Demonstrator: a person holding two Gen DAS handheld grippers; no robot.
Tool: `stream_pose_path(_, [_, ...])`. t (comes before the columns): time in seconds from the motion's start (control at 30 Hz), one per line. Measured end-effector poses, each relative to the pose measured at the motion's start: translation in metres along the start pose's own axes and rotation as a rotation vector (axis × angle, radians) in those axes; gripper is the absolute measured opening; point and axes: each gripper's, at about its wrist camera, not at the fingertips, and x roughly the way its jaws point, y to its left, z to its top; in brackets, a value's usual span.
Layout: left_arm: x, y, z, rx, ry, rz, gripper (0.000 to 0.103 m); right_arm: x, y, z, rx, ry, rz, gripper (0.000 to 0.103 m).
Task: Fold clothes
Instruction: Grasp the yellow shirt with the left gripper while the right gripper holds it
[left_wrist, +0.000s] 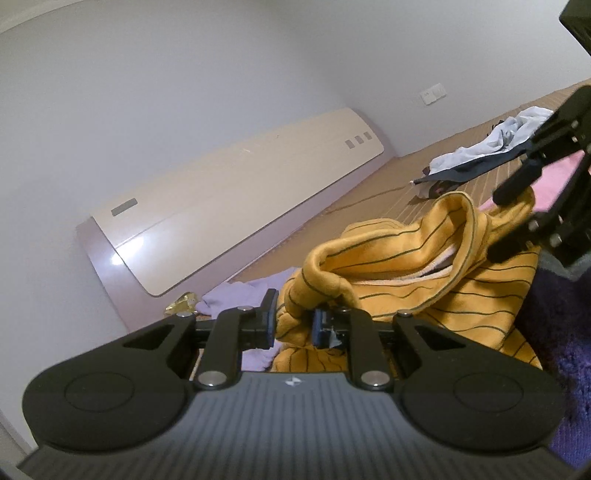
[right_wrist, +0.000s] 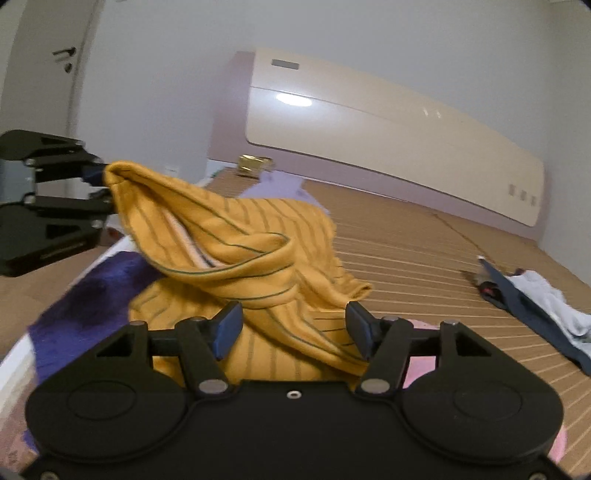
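A mustard-yellow garment with thin dark stripes (left_wrist: 424, 295) (right_wrist: 240, 229) lies bunched on the bed, one edge lifted. My left gripper (left_wrist: 295, 325) is shut on that raised edge; in the right wrist view the left gripper (right_wrist: 105, 186) holds the fabric up at the left. My right gripper (right_wrist: 293, 326) stands open, its blue-padded fingers spread wide over the lower folds of the garment. In the left wrist view the right gripper (left_wrist: 511, 221) straddles a fold at the far end without pinching it.
A woven tan mat (right_wrist: 424, 258) covers the bed, with a cream headboard (right_wrist: 388, 140) behind. A pile of white and dark clothes (right_wrist: 535, 299) lies to the right, a lilac cloth (right_wrist: 273, 184) near the headboard, a purple blanket (right_wrist: 92, 295) under the garment.
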Motion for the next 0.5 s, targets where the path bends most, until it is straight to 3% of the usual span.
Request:
stream_pose_path(0.03, [0.0, 0.001, 0.001, -0.002, -0.001, 0.001, 0.021, 0.002, 0.002, 0.0, -0.014, 0.002, 0.009, 0.061])
stream_pose_path(0.1, [-0.001, 0.001, 0.004, -0.008, -0.003, -0.006, 0.021, 0.006, 0.007, -0.001, -0.039, 0.003, 0.016, 0.022])
stream_pose_path(0.13, [-0.002, -0.001, 0.007, -0.007, -0.005, -0.004, 0.021, 0.006, 0.008, -0.001, -0.036, -0.011, -0.007, 0.008])
stream_pose_path(0.3, [-0.02, 0.013, 0.032, -0.01, -0.07, 0.04, 0.019, -0.037, 0.007, 0.024, -0.016, -0.159, -0.139, 0.007])
stream_pose_path(0.37, [-0.038, 0.025, 0.048, -0.026, -0.121, 0.056, 0.019, -0.068, 0.005, 0.043, -0.024, -0.227, -0.181, 0.007])
stream_pose_path(0.4, [-0.049, 0.029, 0.058, -0.024, -0.156, 0.083, 0.011, -0.086, 0.005, 0.053, -0.032, -0.256, -0.2, 0.007])
stream_pose_path(0.5, [-0.084, 0.039, 0.087, -0.007, -0.252, 0.136, 0.01, -0.14, 0.007, 0.08, -0.056, -0.312, -0.253, 0.006])
